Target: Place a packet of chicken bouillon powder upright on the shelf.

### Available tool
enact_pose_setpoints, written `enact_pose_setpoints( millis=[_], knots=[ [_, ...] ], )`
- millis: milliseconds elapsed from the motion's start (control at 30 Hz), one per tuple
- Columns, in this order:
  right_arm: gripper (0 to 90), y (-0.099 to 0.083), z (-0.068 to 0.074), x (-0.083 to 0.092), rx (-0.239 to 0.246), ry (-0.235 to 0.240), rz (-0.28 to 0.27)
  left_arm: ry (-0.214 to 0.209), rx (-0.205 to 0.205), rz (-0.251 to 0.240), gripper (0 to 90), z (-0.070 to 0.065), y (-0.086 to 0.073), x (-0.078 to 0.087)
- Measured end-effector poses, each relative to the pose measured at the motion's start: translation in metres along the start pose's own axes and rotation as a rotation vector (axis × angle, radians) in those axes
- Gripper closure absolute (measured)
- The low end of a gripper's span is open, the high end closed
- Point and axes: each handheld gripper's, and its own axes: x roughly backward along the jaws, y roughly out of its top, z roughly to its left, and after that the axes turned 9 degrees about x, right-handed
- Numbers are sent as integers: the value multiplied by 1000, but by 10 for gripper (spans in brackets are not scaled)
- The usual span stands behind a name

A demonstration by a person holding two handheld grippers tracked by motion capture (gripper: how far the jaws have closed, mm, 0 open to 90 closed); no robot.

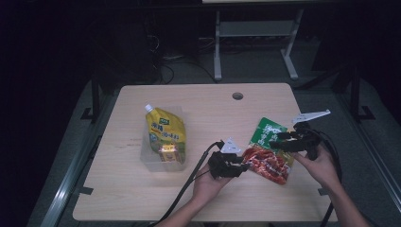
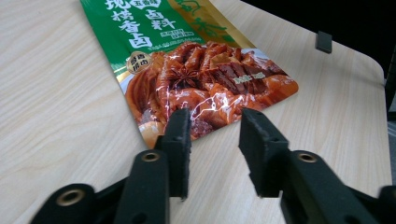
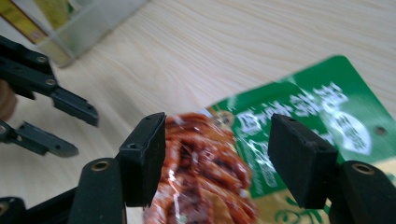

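Packet (image 1: 268, 150) edge lies between left gripper (image 2: 214, 135) fingers, untouched

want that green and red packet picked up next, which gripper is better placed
Probably left: the left gripper has the packet edge right at its open jaws. The right gripper hangs open above it.

Green-and-red sauce packet (image 3: 243, 158), blurred and cut off at bottom edge

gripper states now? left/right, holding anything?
Left tool: open, jaws at the near edge of the red-and-green sauce packet, no grip.
Right tool: open, jaws straddling the same packet, pads not pressing.
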Motion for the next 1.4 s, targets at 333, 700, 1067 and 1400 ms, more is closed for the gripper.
enact_pose_setpoints(
  millis=[333,700,1067,1400],
  knots=[
    [356,-23,-22,0,-87,-54,31,21,-8,15,861,4,5,-18],
    [355,-40,-39,0,-167,-101,57,54,16,47,893,14,7,-38],
    [360,-56,-55,0,-255,-142,75,73,16,114,893,18,7,-50],
    [364,-67,-66,1,-320,-148,84,87,11,150,894,15,9,-53]
  ],
)
